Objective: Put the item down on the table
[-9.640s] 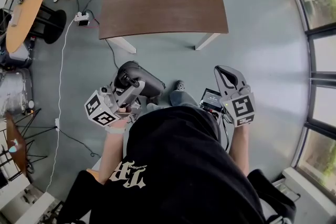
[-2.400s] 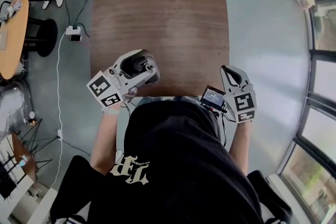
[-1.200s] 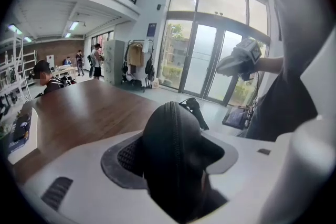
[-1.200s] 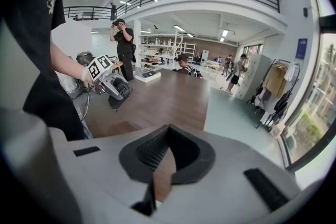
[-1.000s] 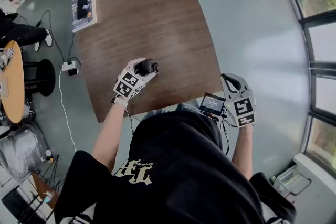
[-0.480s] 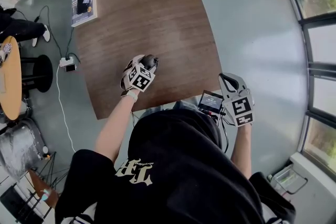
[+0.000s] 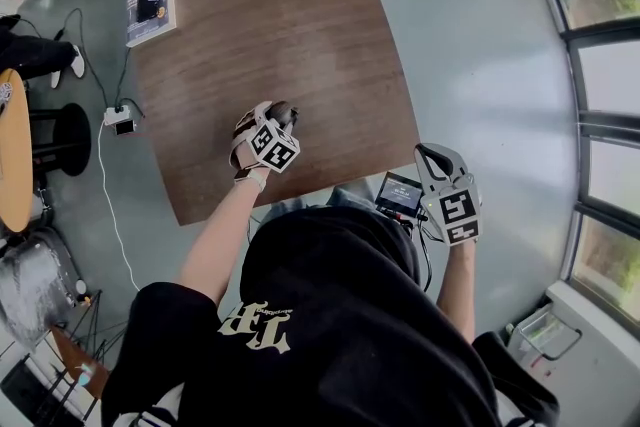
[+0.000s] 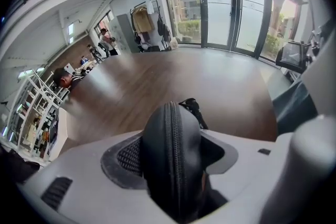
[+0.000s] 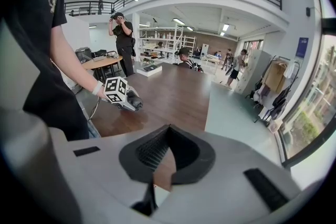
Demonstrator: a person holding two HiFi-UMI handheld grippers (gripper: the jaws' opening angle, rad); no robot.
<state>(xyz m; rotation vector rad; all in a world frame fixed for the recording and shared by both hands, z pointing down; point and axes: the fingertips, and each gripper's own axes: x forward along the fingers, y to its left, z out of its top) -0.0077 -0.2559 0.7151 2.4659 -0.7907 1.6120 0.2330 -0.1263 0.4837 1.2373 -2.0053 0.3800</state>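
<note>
Left gripper view shows my left hand-held gripper (image 8: 173,165) closed tight on the black case (image 8: 170,134). The case stands on its thin side between the jaws. Its zip runs straight out ahead of me, away from my hand. Below it is the brown bench (image 7: 300,25), so the way to go is down. The case looks low, but I cannot tell if it touches the top yet. My right hand-held gripper (image 7: 437,160) is closed, holds nothing, and hangs off the bench's near corner.
</note>
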